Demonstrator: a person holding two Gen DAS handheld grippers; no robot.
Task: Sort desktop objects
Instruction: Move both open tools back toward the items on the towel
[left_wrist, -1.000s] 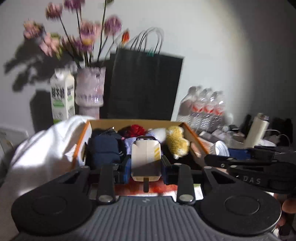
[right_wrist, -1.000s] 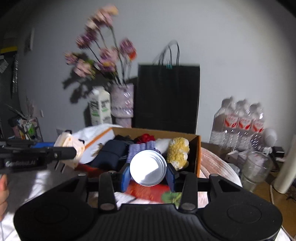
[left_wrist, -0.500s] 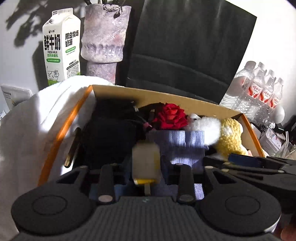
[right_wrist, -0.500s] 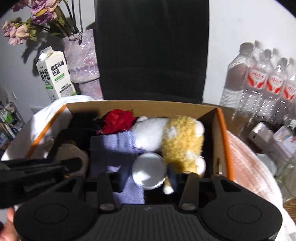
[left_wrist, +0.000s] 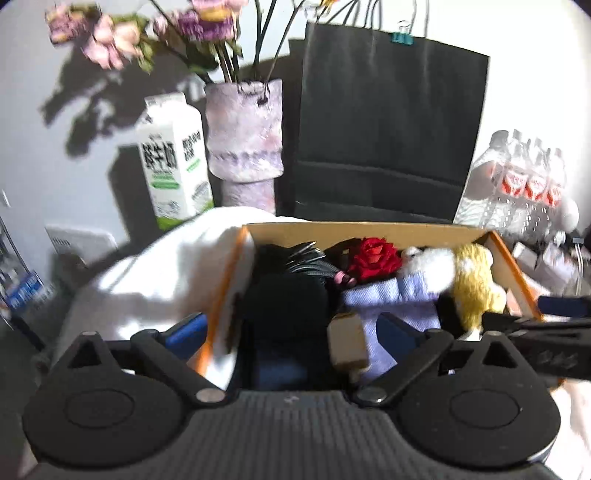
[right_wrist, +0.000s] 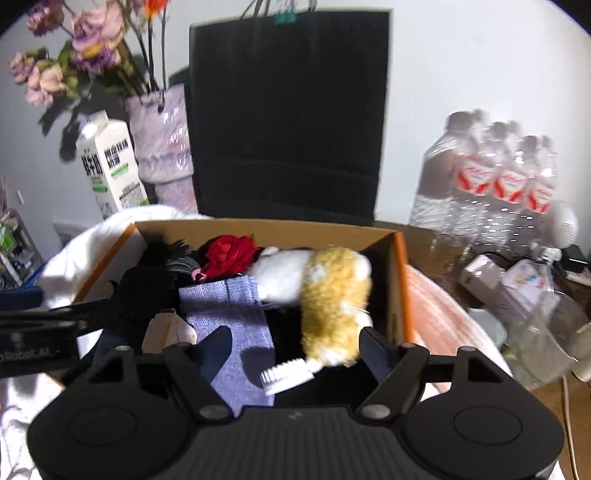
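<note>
Now I keep both hand-held grippers (left_wrist: 291, 328) (right_wrist: 295, 349) spread wide, lifting straight toward 12 o'clock, clear of the brown cardboard box (right_wrist: 266, 230).

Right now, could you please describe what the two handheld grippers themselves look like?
Both look identical. The left gripper and right gripper each have a ribbed dark grey body, two round black discs, black linkage bars with silver pivot pins, and blue fingers. Pale, blurred lettering marks the side. No cables or sleeves show.
</note>
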